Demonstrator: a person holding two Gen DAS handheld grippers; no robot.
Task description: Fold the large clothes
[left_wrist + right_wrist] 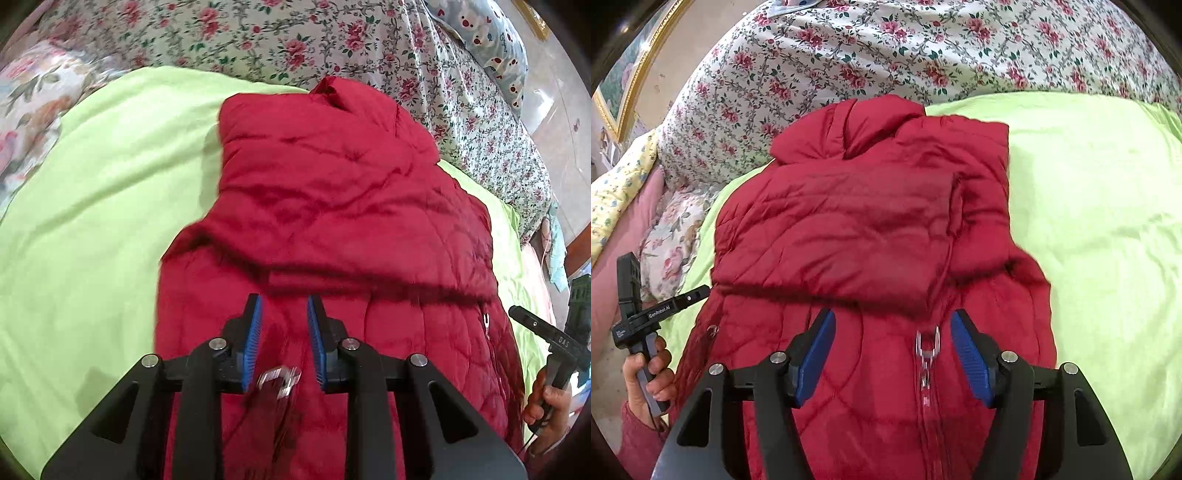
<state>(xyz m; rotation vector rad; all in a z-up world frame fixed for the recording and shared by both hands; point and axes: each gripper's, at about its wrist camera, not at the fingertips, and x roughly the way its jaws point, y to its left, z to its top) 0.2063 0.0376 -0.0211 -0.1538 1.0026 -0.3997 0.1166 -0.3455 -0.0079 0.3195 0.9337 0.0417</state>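
- Left gripper (284, 339) jaws parted a moderate gap, nothing between the blue ribbed pads (253, 343); hovers over lower front of the red jacket (332, 229). Right gripper (893, 360) wider apart, also empty, straddling the zipper line.
- Green sheet (92, 221): smooth, lightly creased, spread over a floral bedspread (258, 40); jacket lies on it, collar (849, 129) toward the far side, hem toward the cameras.
- Jacket: puffy quilted shell, slick-looking, diamond stitching; both sleeves seem folded across the chest, forming a thick upper layer with a shadowed edge.
- Risk, as judged: slippery padded fabric may spring back or slide out of a shallow pinch; sleeve layer could shift off when the hem is lifted over.
- Risk: grabbing only the top layer would leave the back panel behind and skew the fold.
- Metal zipper pull (928, 345): small, shiny, loose; could snag a pad or get pinched instead of cloth.
- Pocket zip tab (485, 321) at right side seam, tiny.
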